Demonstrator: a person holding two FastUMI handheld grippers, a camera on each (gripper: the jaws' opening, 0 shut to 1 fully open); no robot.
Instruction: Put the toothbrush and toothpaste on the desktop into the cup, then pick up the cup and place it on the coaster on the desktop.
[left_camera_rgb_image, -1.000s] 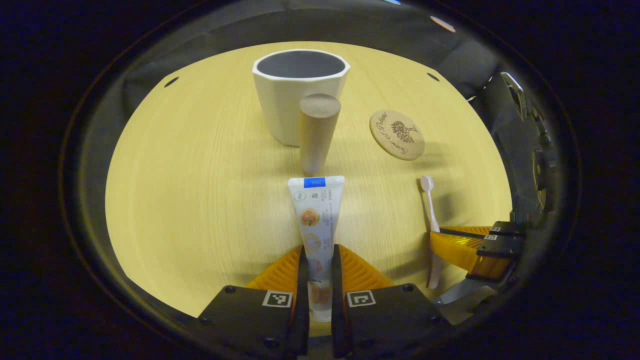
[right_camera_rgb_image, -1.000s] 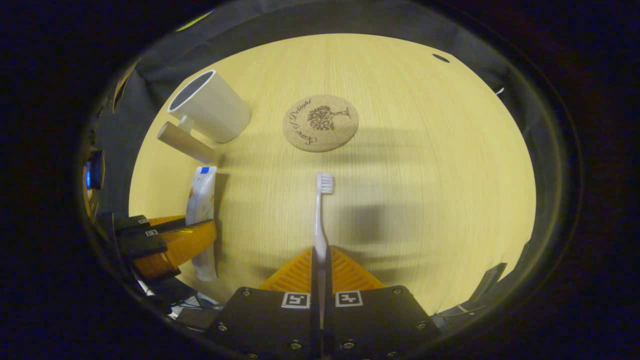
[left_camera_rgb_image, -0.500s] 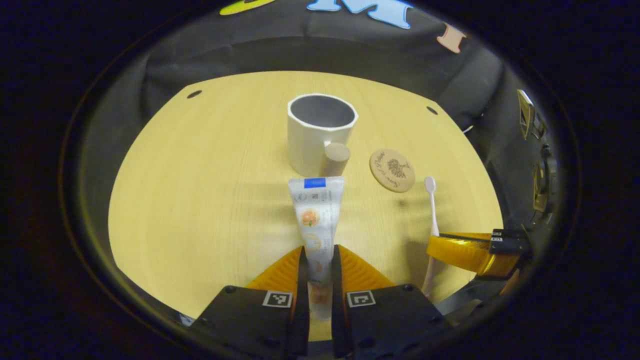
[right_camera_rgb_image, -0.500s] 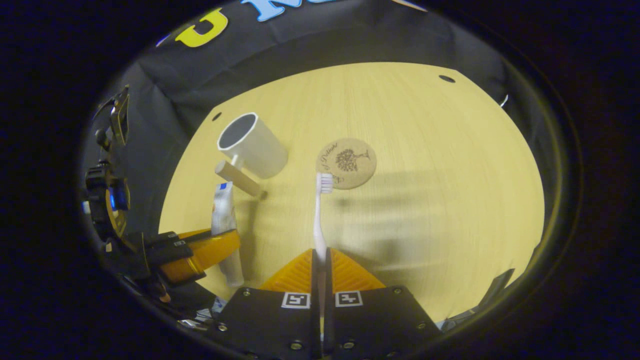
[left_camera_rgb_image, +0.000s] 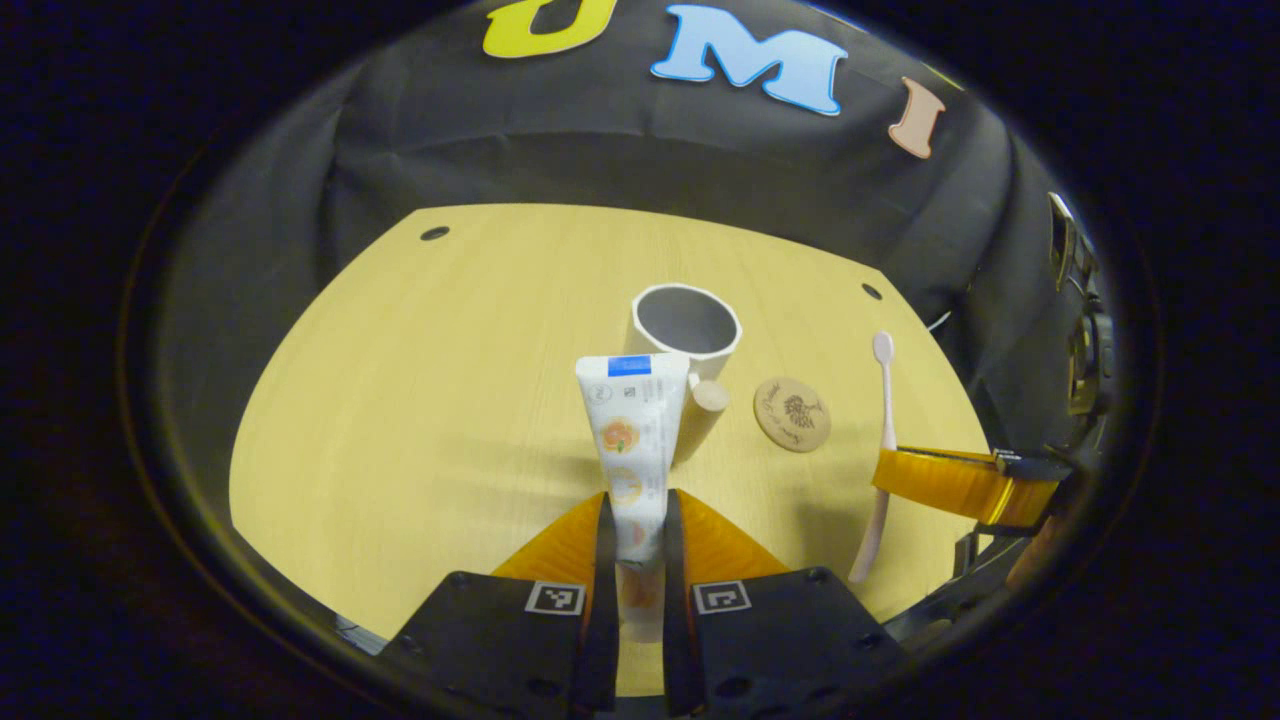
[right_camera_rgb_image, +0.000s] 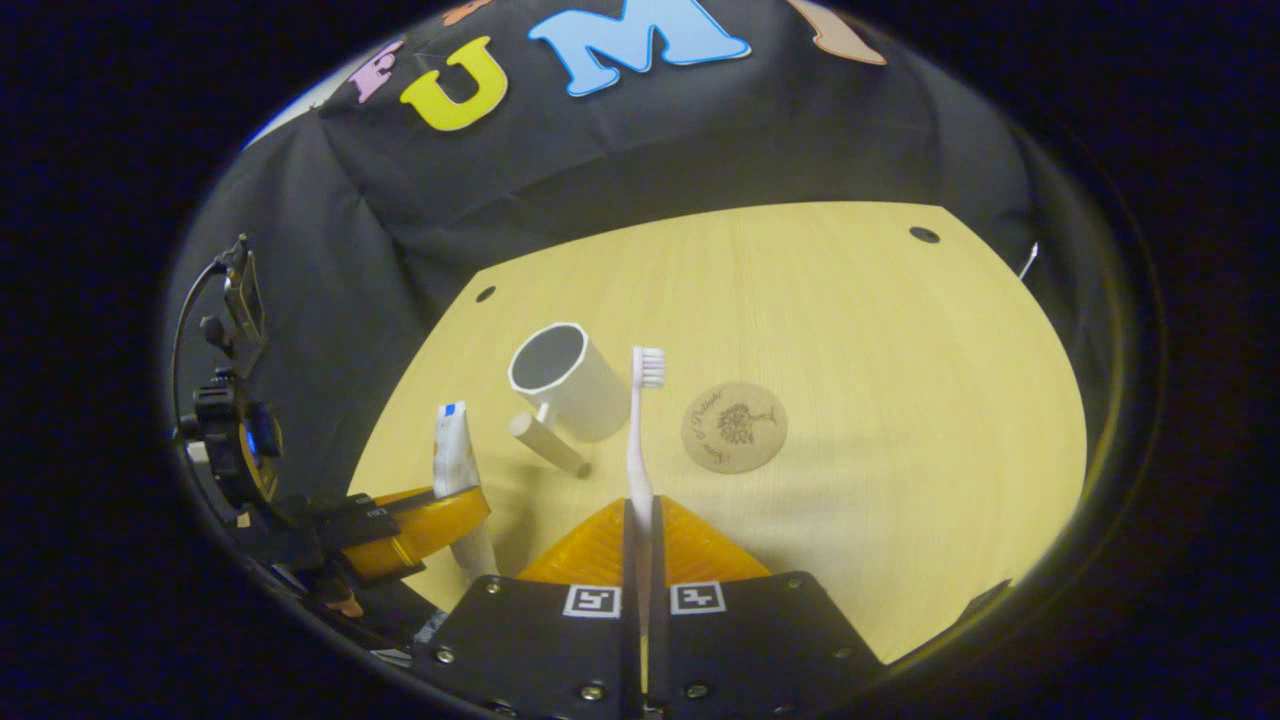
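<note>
both tongs clamped: left tongs (left_camera_rgb_image: 634, 530) toothpaste (left_camera_rgb_image: 632, 440), right tongs (right_camera_rgb_image: 640, 530) toothbrush (right_camera_rgb_image: 640, 440).

From here I see a tan wooden table (left_camera_rgb_image: 420, 400) with small dark holes near its far corners (left_camera_rgb_image: 435, 233). A black cloth wall (left_camera_rgb_image: 620, 150) hangs behind it. At the left edge of the right gripper view, a dark camera mount (right_camera_rgb_image: 225, 440) stands off the table.

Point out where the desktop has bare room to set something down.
Bare: the wide stretch left of the cup in the left gripper view, and the stretch right of the coaster in the right gripper view. Crowded: cup, its handle and coaster sit close together.
</note>
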